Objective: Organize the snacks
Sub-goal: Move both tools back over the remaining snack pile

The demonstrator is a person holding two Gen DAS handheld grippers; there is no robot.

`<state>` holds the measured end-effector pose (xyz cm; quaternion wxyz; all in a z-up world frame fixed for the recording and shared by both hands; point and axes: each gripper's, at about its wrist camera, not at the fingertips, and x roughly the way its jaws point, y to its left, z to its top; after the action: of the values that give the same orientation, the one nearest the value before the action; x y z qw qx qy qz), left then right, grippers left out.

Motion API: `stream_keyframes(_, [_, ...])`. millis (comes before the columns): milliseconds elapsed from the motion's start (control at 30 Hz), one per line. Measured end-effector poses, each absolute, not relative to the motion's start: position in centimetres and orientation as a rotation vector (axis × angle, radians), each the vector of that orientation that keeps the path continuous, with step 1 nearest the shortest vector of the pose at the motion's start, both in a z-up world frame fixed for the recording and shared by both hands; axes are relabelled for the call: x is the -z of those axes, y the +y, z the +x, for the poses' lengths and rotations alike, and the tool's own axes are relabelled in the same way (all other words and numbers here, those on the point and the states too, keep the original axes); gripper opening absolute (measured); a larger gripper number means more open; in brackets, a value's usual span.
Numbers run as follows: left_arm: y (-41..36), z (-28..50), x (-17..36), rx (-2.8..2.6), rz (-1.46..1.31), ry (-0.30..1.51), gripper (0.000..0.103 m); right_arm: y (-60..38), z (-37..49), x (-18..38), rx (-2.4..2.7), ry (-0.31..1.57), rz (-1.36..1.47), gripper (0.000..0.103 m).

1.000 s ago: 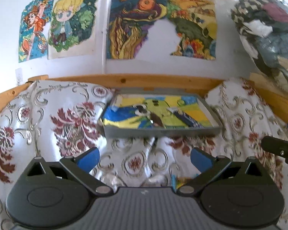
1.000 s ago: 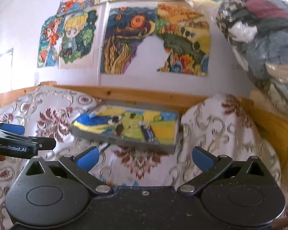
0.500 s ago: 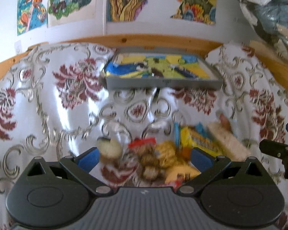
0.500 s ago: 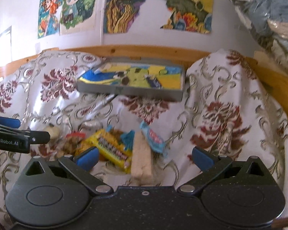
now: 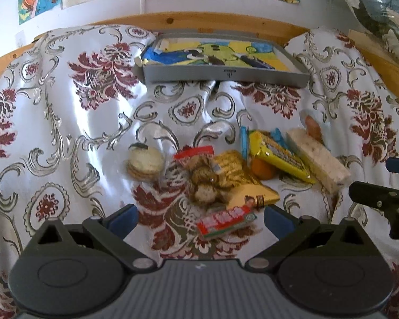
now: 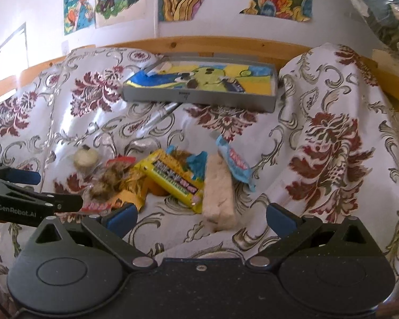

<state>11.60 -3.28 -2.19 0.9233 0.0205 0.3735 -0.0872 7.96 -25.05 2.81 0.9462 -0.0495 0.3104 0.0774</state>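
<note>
Left wrist: hand-held gripper [image 5: 200, 216] hovers spread above snacks [image 5: 226, 170].

the cloth [image 5: 66, 122] is glossy satin with a woven pattern, the snack wrappers [image 5: 276, 154] shiny plastic (crinkled in places), the tray [image 5: 226, 75] smooth matt grey, the frame [image 5: 199, 22] bare knotty wood.

Bright daylight glares off the shiny cloth [image 5: 74, 138] (fisheye-bent edges, slight blur).

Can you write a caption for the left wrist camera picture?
Open left gripper hovering over a snack pile on flowery cloth, gray tray behind.
</note>
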Motion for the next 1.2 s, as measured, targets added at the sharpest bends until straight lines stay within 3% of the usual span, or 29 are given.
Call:
stream_keyframes(800, [-3.0,13.5,3.4,0.131,0.047,0.814,0.102,-25.3,11.1,-0.9,-0.15,0.625,-0.112,0.102])
stream_keyframes(1200, [-4.0,15.6,2.6,0.207,0.109,0.751,0.103,-25.5,12.9,0.1,-0.102,0.581,-0.128,0.102])
